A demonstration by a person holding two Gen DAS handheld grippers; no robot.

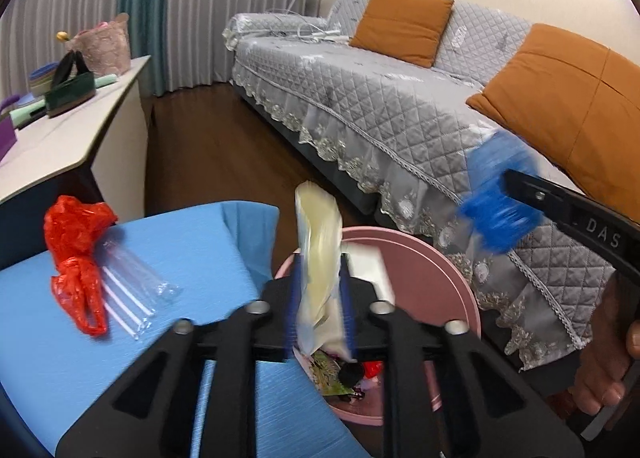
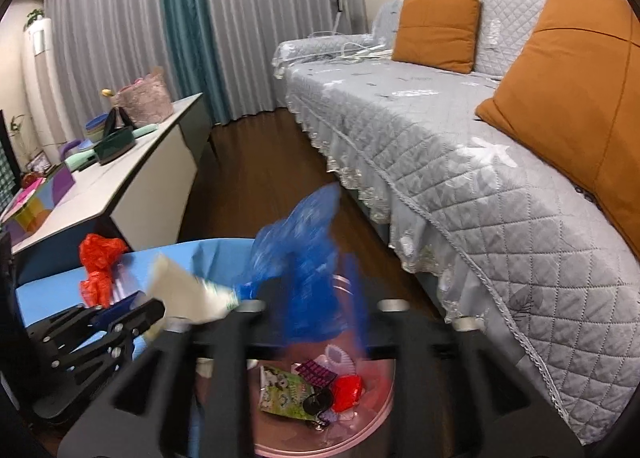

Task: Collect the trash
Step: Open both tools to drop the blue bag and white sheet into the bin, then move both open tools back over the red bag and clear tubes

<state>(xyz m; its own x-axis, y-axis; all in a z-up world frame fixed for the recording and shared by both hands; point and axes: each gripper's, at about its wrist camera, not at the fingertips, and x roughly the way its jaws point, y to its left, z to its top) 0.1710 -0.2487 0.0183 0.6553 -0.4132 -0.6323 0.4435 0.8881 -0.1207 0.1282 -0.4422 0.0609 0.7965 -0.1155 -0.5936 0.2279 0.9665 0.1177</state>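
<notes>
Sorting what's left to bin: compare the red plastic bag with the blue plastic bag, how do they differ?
The red plastic bag lies crumpled on the blue tablecloth, ungripped; the blue plastic bag is held in the right gripper above the pink bin. Red looks sharp, blue motion-blurred. Both are thin crumpled plastic.

White letters "DAS" show on the black arm of the right gripper [image 1: 502, 194], seen from the left wrist, just behind its blue-tipped fingers. The green wrapper [image 2: 282, 394] in the pink bin [image 2: 384, 410], below the right gripper's fingers, carries print, but it's too blurred to read. Nothing else is legible.
</notes>
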